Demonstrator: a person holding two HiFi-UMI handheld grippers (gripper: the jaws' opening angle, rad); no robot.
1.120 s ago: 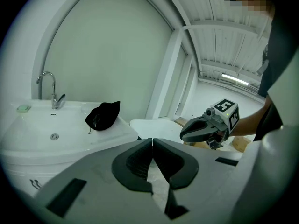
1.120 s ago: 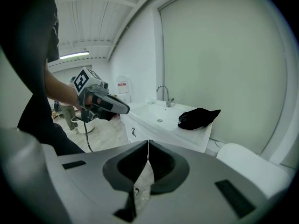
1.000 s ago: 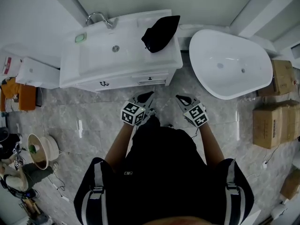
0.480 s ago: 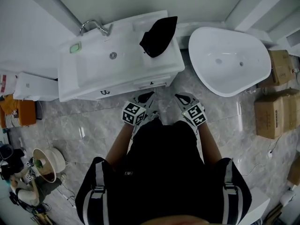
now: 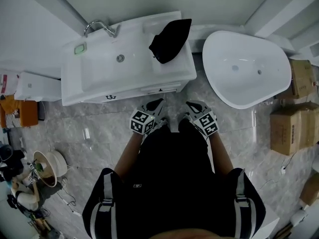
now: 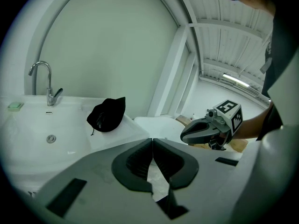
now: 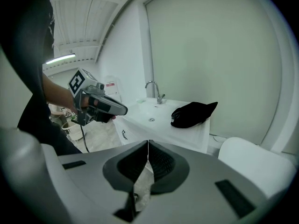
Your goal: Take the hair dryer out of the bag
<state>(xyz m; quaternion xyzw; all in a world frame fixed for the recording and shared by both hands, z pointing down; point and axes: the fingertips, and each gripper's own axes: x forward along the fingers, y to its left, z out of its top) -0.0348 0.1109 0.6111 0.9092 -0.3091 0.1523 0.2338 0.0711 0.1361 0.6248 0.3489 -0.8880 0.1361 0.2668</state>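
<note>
Approach shows in the head view: the sink tabletop (image 5: 99, 76) has drawn slightly closer than a second ago, while the black bag (image 5: 170, 39) lies unmoved at its 2 o'clock corner, so I judge the reach not yet begun. The left tongs (image 5: 159, 102) and right tongs (image 5: 191, 104) are clenched on nothing.

Left gripper view: jaws meet, with the bag at their 10 o'clock.

Right gripper view: jaws meet, with the bag at 2 o'clock.

The hair dryer is unseen, presumably inside. Around lie a marble floor (image 5: 89, 131), with a bathtub (image 5: 246, 68) at 2 o'clock and boxes (image 5: 294, 128) at 3.

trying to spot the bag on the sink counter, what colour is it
Black. The bag shows best in the head view, lying on the white vanity.
</note>
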